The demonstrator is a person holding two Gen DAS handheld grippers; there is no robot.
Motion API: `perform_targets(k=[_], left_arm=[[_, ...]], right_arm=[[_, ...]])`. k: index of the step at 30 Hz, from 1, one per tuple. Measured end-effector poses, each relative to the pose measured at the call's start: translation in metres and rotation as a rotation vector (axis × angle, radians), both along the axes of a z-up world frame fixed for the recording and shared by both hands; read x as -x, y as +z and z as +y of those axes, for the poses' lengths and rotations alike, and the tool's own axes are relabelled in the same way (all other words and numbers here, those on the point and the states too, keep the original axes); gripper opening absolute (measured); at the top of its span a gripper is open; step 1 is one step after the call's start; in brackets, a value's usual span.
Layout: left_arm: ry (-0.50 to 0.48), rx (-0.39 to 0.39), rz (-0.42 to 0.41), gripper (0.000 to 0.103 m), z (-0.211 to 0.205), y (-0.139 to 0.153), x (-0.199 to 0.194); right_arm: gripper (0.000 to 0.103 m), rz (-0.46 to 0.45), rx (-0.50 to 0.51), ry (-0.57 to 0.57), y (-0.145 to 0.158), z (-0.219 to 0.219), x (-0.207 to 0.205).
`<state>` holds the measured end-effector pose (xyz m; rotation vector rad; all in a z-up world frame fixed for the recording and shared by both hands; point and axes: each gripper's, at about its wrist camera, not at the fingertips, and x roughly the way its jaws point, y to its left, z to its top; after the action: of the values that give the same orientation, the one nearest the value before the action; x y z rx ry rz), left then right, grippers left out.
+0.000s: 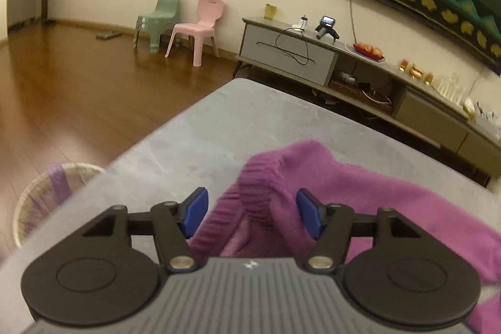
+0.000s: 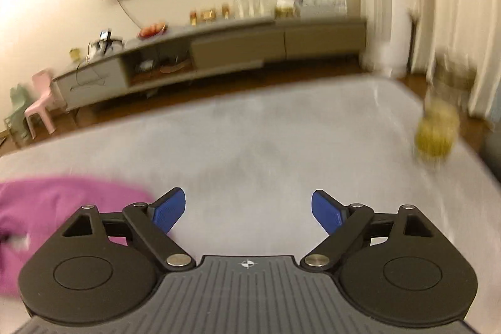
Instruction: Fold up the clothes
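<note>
We find the left gripper (image 1: 252,210) spread wide, a ribbed fold of the purple sweater (image 1: 360,193) between its fingers, ungripped. The right gripper (image 2: 248,210) gapes empty over the grey table (image 2: 266,140).

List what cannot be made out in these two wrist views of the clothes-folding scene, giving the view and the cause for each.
1. Purple knitted garment: left wrist view, its near part hidden behind the open left gripper; its type unclear.
2. Yellowish round object on the grey table: right wrist view, motion blur hides its identity.
3. Woven basket: left wrist view, contents blurred, partly hidden by the table edge.
</note>
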<state>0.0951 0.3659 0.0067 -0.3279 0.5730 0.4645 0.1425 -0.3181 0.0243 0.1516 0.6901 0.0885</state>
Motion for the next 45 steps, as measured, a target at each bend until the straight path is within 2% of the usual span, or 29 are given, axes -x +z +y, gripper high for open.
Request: perform_targets(k=[3,5,8,9,10,12,13,17,20,22,24,25,27,28,30,31,32,33,34,35,37,40,43,45], left_arm=[[0.011,0.022,-0.062,0.073,-0.004,0.015,0.020],[0.004,0.063,-0.069,0.074,-0.009,0.016,0.024],[-0.022,0.073,-0.032,0.074,-0.018,0.007,0.016],[-0.032,0.070,-0.016,0.074,-0.022,0.003,0.013],[-0.043,0.067,-0.004,0.073,-0.025,-0.003,0.010],[-0.043,0.039,0.030,0.070,-0.027,-0.013,0.008],[-0.040,0.023,0.048,0.066,-0.029,-0.018,0.006],[-0.021,0.019,0.067,0.066,-0.019,-0.028,0.010],[0.004,0.037,0.080,0.066,-0.008,-0.031,0.011],[0.023,0.060,0.096,0.066,-0.004,-0.034,0.007],[0.034,0.064,0.103,0.066,-0.005,-0.035,0.003],[0.037,0.055,0.104,0.064,-0.008,-0.034,0.002],[0.031,0.025,0.098,0.064,-0.019,-0.027,0.002],[0.020,0.007,0.087,0.064,-0.027,-0.022,0.003],[-0.011,-0.031,0.058,0.064,-0.043,-0.009,0.009],[-0.036,-0.042,0.045,0.064,-0.051,-0.004,0.009],[-0.067,-0.047,0.031,0.064,-0.061,-0.001,0.008],[-0.098,-0.052,0.018,0.064,-0.070,0.003,0.008],[-0.129,-0.058,0.004,0.065,-0.079,0.007,0.007],[-0.170,-0.059,0.000,0.065,-0.090,0.008,0.004],[-0.285,-0.073,0.026,0.065,-0.117,0.004,-0.009],[-0.456,-0.113,0.075,0.064,-0.162,-0.005,-0.028],[-0.609,-0.173,0.101,0.061,-0.207,-0.014,-0.031],[-0.740,-0.185,0.100,0.059,-0.236,-0.019,-0.024]], right_arm=[[0.091,0.065,0.007,0.146,-0.015,0.024,0.033],[0.092,0.112,0.040,0.274,-0.028,0.052,0.056],[0.090,0.134,0.177,0.437,-0.050,0.104,0.079],[0.089,0.131,0.252,0.474,-0.060,0.120,0.080],[0.083,0.120,0.293,0.484,-0.061,0.131,0.082],[0.043,0.101,0.293,0.501,-0.057,0.139,0.079],[0.020,0.093,0.336,0.494,-0.053,0.142,0.078],[0.018,0.018,0.261,0.482,-0.001,0.102,0.103],[0.018,-0.067,0.024,0.426,0.071,0.025,0.141],[0.018,-0.082,-0.051,0.385,0.100,-0.024,0.159],[0.018,-0.015,-0.033,0.347,0.105,-0.062,0.161],[0.019,0.053,0.047,0.310,0.097,-0.073,0.156],[0.033,0.188,0.251,0.189,0.072,-0.090,0.145],[0.045,0.198,0.265,0.139,0.065,-0.094,0.143],[0.046,0.212,0.278,0.044,0.052,-0.102,0.140],[0.053,0.172,0.214,0.045,0.053,-0.099,0.143],[0.066,0.146,0.159,0.068,0.052,-0.090,0.143],[0.072,0.120,0.104,0.092,0.050,-0.080,0.142],[0.082,0.117,0.086,0.133,0.046,-0.067,0.138],[0.086,0.128,0.096,0.178,0.039,-0.050,0.131],[0.086,0.152,0.137,0.272,0.021,-0.011,0.115],[0.086,0.162,0.198,0.365,0.011,0.026,0.095],[0.086,0.171,0.259,0.456,0.002,0.061,0.074],[0.086,0.176,0.300,0.517,-0.004,0.085,0.061]])
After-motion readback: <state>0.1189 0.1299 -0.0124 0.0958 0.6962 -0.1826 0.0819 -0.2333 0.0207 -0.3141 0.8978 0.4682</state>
